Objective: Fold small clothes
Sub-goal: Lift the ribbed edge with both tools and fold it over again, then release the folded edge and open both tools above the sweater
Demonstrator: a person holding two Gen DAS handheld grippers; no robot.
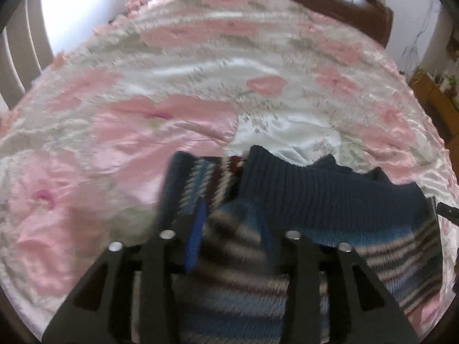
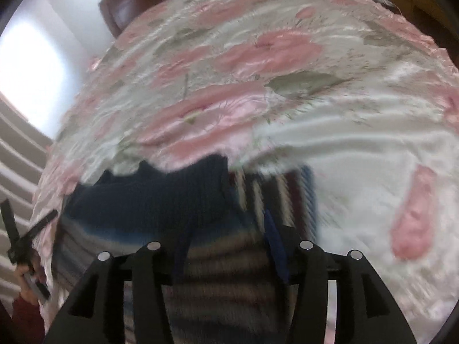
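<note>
A bed under a pink floral satin cover, with daylight at its far left.

You are looking across a bed (image 1: 200,91) spread with a glossy white cover printed with large pink flowers and grey-green leaves, rumpled into soft ridges. At its far end stands a dark brown polished headboard (image 1: 338,3). A bright window (image 2: 31,77) glows on the far left, and pale pleated curtains (image 1: 20,57) hang beside it. The wall (image 1: 413,37) behind is white. On the far right you can see wooden furniture (image 1: 436,103) with small blurred items on top.
</note>
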